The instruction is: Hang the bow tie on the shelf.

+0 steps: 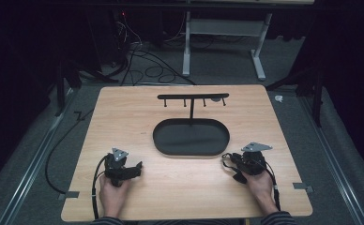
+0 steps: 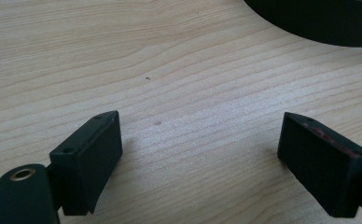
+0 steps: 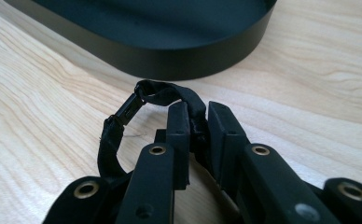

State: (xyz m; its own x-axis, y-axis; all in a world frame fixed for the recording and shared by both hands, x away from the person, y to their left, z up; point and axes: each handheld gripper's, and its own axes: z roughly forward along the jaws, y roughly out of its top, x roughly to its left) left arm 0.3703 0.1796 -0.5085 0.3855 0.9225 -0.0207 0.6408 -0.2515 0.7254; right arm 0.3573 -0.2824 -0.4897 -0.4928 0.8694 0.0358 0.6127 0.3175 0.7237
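Note:
A black strap [image 3: 163, 93] with a small buckle loops out over the wooden table [image 1: 124, 112] just in front of the black oval tray [image 3: 179, 63]. My right gripper [image 3: 198, 119] is shut on the strap, its two jaws pinching one end. In the high view the right gripper [image 1: 234, 166] lies at the tray's [image 1: 157, 140] near right end, with the strap [image 1: 227, 156] at its tips. My left gripper [image 2: 200, 154] rests low over bare wood with its jaws wide open and nothing between them. Seen from above, the left gripper [image 1: 135, 168] sits at the near left of the table.
A black stand [image 1: 193, 97] with a crossbar and several small hooks rises from the tray's far side. The tray's edge [image 2: 319, 23] is at the upper right of the left gripper view. Cables and a metal frame lie on the floor beyond the table.

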